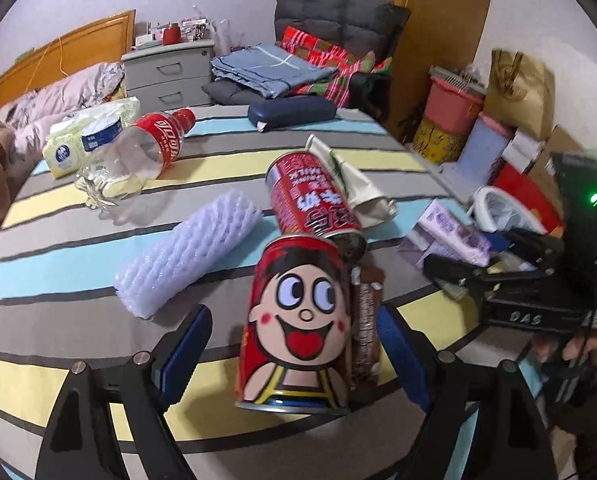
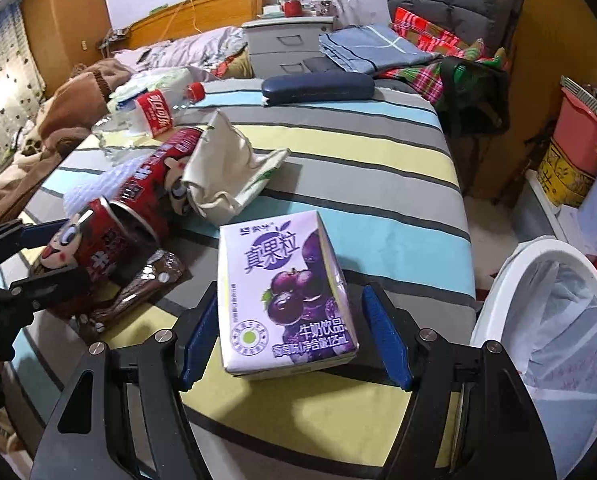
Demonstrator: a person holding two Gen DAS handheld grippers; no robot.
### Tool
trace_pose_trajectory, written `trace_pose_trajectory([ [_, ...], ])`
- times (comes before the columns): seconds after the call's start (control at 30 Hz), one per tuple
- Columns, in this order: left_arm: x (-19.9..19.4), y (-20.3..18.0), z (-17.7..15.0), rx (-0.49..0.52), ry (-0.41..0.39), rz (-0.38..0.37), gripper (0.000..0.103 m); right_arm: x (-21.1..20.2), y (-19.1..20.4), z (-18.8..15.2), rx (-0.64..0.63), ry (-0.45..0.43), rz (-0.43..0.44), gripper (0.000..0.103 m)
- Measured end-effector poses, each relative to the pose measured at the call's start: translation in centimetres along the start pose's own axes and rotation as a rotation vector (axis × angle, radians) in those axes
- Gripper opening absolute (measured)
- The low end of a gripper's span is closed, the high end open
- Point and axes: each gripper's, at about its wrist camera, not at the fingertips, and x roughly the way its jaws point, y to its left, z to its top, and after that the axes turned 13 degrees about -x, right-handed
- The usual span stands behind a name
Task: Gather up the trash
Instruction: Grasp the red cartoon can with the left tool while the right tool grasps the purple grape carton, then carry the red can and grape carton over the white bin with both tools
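My left gripper (image 1: 294, 344) is open around a red can with a cartoon face (image 1: 298, 320) lying on the striped bed; the pads stand a little off each side. A brown wrapper (image 1: 364, 328) lies against its right side and a second red can (image 1: 310, 200) lies behind it. My right gripper (image 2: 290, 332) is open around a purple milk carton (image 2: 286, 296), pads apart from it. The white trash bin (image 2: 554, 320) with a liner stands at the right beside the bed. The right gripper also shows in the left wrist view (image 1: 510, 272), the left gripper in the right wrist view (image 2: 38, 252).
On the bed lie a white foam net sleeve (image 1: 190, 256), a crushed cola bottle (image 1: 142, 152), a crumpled white bag (image 2: 226, 168), a tissue pack (image 1: 82, 140) and a dark blue case (image 1: 290, 110). Boxes and a pink bin (image 1: 454, 100) stand on the floor at right.
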Motion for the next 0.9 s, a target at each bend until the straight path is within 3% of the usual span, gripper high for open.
trace_pose_trajectory([
  [0.13,0.58,0.00,0.19,-0.007,0.013,0.006,0.084,0.44,0.11,0.10,0.002,0.009,-0.009,0.071],
  [0.27,0.89,0.29,0.15,-0.028,0.024,0.011,0.070,0.44,0.17,0.09,0.002,0.012,-0.022,0.071],
  [0.33,1.04,0.40,0.11,-0.032,0.028,0.015,0.069,0.37,0.17,0.03,0.004,0.013,-0.030,0.070],
  [0.47,0.99,0.19,0.07,-0.028,0.027,-0.003,0.053,0.38,-0.01,-0.05,0.022,0.020,-0.051,0.056],
  [0.9,0.72,-0.11,-0.17,-0.043,0.018,0.004,0.053,0.06,-0.26,-0.24,0.052,0.015,-0.059,0.055],
])
